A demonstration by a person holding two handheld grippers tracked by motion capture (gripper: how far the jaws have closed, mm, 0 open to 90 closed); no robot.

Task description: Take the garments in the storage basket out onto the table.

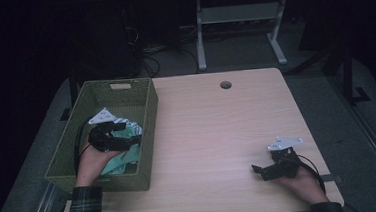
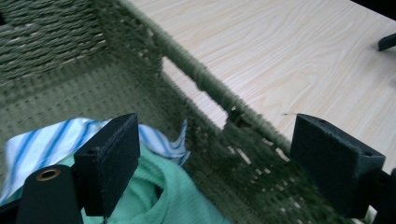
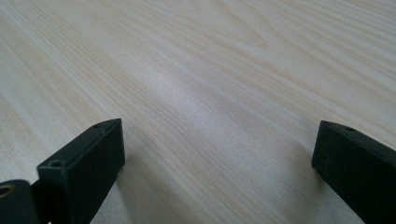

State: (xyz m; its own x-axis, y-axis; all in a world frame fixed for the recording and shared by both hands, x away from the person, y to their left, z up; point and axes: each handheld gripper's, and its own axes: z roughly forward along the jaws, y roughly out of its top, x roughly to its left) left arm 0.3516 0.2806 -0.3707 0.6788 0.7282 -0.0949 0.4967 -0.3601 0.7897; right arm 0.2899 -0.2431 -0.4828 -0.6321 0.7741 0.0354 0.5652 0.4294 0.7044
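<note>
A green woven basket stands on the table's left side. Inside it lie a mint green cloth and a white cloth with blue stripes. My left gripper hovers inside the basket just above the cloths, open and holding nothing; in the left gripper view the mint cloth sits below its jaws, near the basket wall. My right gripper rests low over the bare wooden table at the front right, open, with only tabletop between its jaws.
A round cable hole lies near the table's far edge. Beyond the table, a white desk frame and cables stand on the dark floor. The basket's handle cutout faces the far side.
</note>
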